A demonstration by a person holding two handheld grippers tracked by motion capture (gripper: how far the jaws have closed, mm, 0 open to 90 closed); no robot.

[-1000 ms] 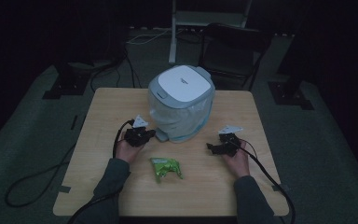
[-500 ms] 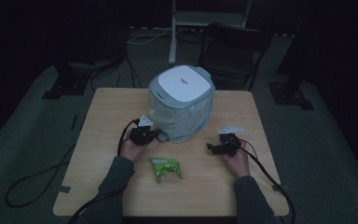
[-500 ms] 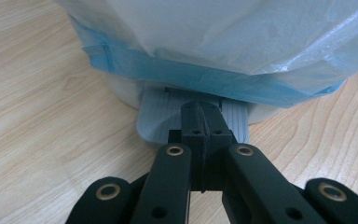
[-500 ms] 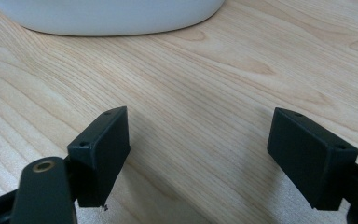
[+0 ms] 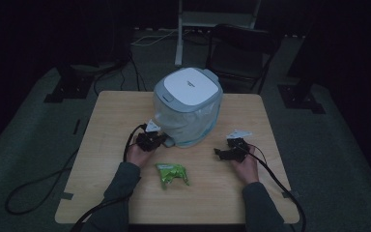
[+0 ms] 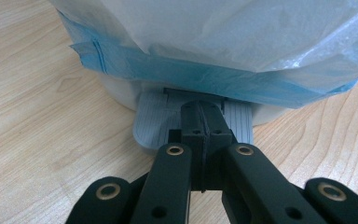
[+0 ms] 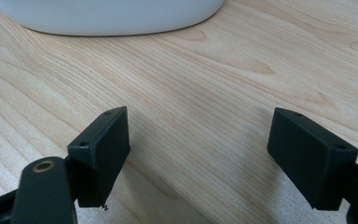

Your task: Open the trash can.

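A white and grey pedal bin [image 5: 188, 96] with a clear bag and a blue bag rim stands at the middle of the wooden table [image 5: 111, 121]. My left gripper [image 5: 162, 140] is shut with nothing between its jaws. In the left gripper view its closed tips [image 6: 204, 116] sit over the grey ribbed pedal [image 6: 151, 121] at the bin's foot. My right gripper [image 5: 220, 152] stands open to the right of the bin, its jaws [image 7: 198, 135] wide apart over bare wood, the bin's white base [image 7: 107, 14] beyond them. A green crumpled packet [image 5: 172, 174] lies between the two hands.
A dark chair [image 5: 241, 46] and a white stand [image 5: 179, 34] are behind the table. Cables [image 5: 34, 188] trail over the floor to the left, and each gripper's cable runs off the front edge. Bare wood lies at both sides of the bin.
My left gripper has edged a little to the right, closer to the foot of the bin. The right gripper, the packet and the bin have stayed put.
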